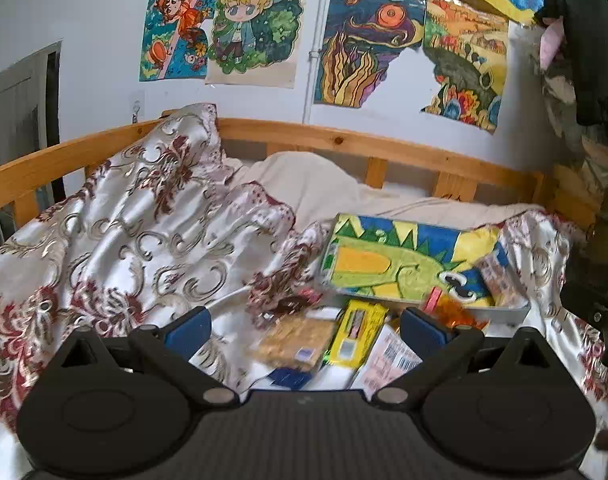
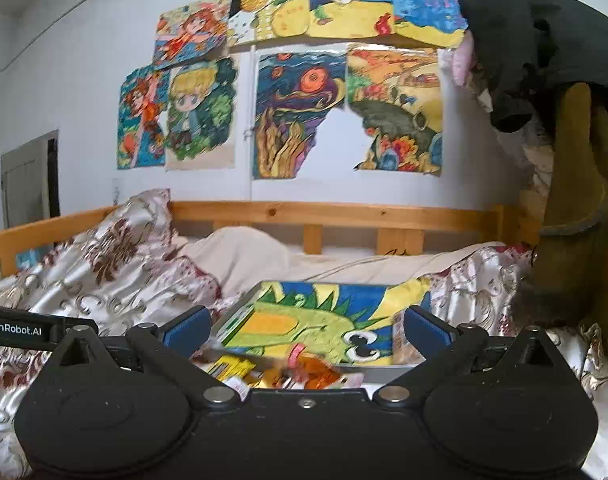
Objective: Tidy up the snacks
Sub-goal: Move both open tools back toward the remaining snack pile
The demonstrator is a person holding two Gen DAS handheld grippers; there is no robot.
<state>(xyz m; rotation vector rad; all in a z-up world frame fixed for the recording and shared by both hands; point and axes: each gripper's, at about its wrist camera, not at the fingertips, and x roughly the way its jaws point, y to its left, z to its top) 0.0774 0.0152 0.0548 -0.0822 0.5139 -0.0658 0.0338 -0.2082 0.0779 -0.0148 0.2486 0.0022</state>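
Observation:
A heap of snack packs lies on the patterned bedspread: a clear pack of crackers [image 1: 292,340], a yellow pack [image 1: 355,332], a white pack with a barcode [image 1: 387,360] and an orange pack [image 1: 451,312]. My left gripper [image 1: 305,328] hangs over the heap, open, with nothing between its blue pads. Just behind the heap sits a grey tray [image 1: 503,312] lined with a dinosaur drawing [image 1: 403,264]. My right gripper [image 2: 307,326] is open and holds nothing, facing the tray [image 2: 367,366], with the yellow pack [image 2: 232,366] and orange pack [image 2: 315,372] below it.
The bed has a wooden rail [image 1: 343,140] along the wall and rumpled bedding [image 1: 144,220] piled on the left. Dark clothes [image 2: 543,40] hang at the right. The left gripper's body [image 2: 12,330] shows at the left edge of the right wrist view.

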